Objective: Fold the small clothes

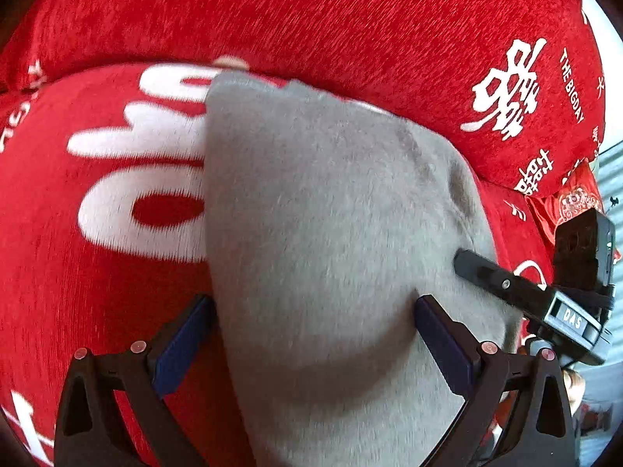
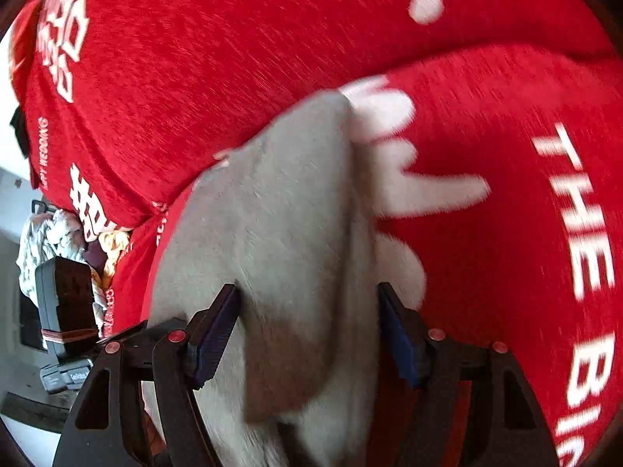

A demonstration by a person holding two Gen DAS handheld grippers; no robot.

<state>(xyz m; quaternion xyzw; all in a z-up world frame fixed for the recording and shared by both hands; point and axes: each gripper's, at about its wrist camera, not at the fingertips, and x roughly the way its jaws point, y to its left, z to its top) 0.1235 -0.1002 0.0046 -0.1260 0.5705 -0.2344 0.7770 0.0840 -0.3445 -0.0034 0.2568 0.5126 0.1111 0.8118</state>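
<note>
Covering the bed, a red printed blanket bears grey cloth between both wide hand-held grippers.

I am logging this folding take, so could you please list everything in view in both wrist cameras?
Garment: one, grey, lying on the blanket between both grippers' fingers.
Blanket: one, red with white lettering, under the garment.
Cushion: one, red with white characters, behind the garment.
Pile of clothes: one, white and yellow, left edge of the right wrist view.
Red packet: one, right edge of the left wrist view.
Left gripper: one, black with blue pads, open astride the garment.
Right gripper: one, black with blue pads, open over the garment.
</note>
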